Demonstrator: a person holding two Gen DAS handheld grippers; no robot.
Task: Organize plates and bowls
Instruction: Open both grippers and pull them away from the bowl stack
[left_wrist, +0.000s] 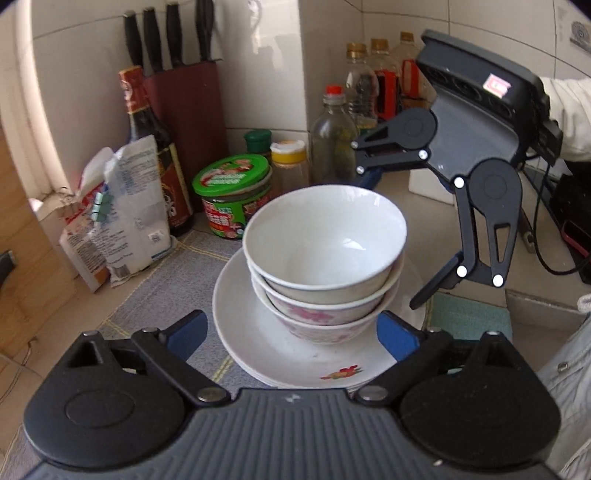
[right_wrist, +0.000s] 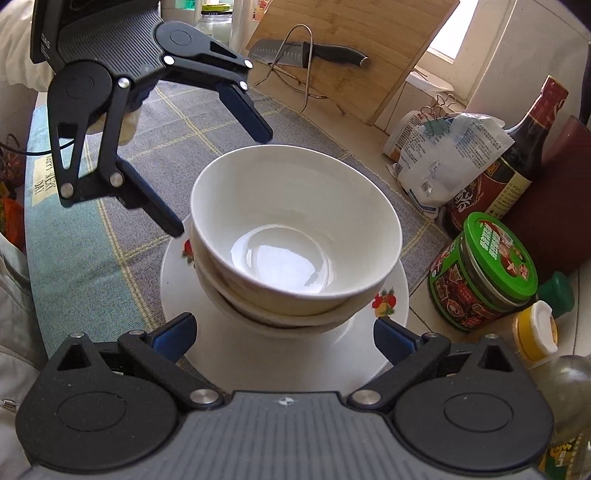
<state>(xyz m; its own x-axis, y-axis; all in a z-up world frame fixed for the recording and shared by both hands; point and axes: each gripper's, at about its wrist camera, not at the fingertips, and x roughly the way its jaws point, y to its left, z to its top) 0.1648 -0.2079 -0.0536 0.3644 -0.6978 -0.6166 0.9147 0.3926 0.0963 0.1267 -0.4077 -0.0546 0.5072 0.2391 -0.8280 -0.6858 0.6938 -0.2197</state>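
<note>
A stack of three bowls, a plain white bowl on top and a pink-flowered bowl at the bottom, stands on white plates with a fruit print, on a grey checked cloth. My left gripper is open, its jaws either side of the stack's near base, holding nothing. My right gripper is open behind and right of the stack. In the right wrist view the bowl stack sits between the open right gripper, with the left gripper open on the far side.
A green-lidded jar, sauce bottle, knife block, bags and several bottles crowd the back wall. A cutting board with a knife leans at the far side.
</note>
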